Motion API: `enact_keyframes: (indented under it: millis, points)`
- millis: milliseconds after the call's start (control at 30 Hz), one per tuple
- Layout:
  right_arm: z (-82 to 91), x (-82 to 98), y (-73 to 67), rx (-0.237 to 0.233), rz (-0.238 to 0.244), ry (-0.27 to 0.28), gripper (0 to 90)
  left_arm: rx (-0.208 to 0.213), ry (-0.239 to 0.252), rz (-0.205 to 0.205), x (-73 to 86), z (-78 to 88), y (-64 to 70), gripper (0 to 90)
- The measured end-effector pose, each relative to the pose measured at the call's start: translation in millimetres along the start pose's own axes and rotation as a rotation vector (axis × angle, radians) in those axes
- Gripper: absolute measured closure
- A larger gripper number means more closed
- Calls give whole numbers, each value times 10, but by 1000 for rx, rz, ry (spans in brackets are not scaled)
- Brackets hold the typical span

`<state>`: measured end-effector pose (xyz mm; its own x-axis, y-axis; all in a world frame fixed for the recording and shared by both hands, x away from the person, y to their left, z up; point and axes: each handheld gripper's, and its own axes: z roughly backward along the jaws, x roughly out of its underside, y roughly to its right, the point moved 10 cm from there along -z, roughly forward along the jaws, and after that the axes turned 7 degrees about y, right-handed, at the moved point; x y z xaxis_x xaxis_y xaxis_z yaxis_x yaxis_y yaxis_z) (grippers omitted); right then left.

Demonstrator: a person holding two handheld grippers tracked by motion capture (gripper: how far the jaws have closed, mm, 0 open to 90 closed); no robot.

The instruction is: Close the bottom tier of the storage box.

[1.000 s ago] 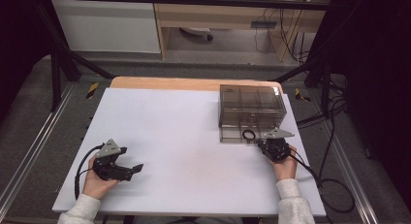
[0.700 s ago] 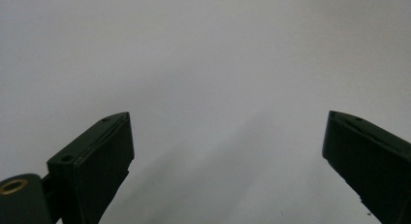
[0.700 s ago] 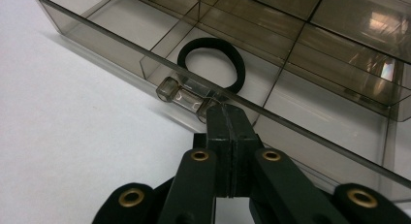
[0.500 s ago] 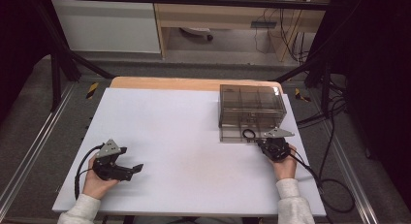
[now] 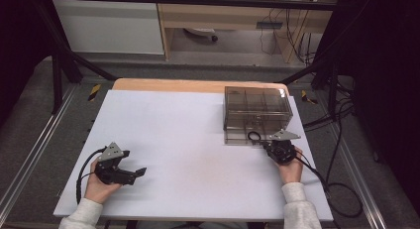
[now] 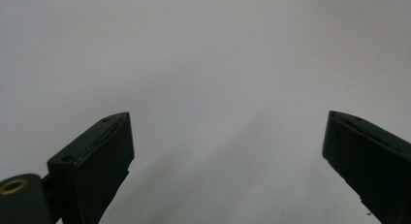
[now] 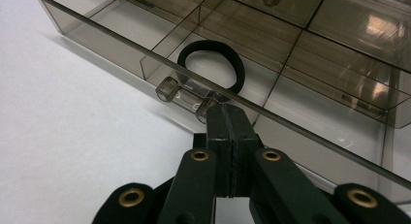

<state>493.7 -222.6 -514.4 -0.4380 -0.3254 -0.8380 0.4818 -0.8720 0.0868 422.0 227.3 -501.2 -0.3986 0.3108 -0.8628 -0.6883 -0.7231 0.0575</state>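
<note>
Smoky clear plastic box (image 5: 256,114) with divided compartments sits near the table's (image 5: 188,135) far right corner. 1 black hair tie (image 7: 212,66) lies in a compartment along the box's near edge. Right gripper (image 7: 227,118), jaws pressed together, touches the small clear latch (image 7: 185,98) on that edge. Left gripper (image 5: 140,171) rests near the table's near left corner, jaws spread wide, holding nothing.

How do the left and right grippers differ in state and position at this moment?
The left gripper has its fingers spread wide over bare white table; the right gripper has its fingers pressed together at the clear organiser box beside a black hair tie. The left gripper sits far from the box. Both are hand-held with black fingers.
</note>
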Motion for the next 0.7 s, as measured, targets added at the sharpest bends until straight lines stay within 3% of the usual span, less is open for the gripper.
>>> enact_keyframes:
  millis: [700]
  points:
    - [-24, -15, 10, 5, -3, 3, 900, 0, -1, 0, 2, -3, -2, 45]
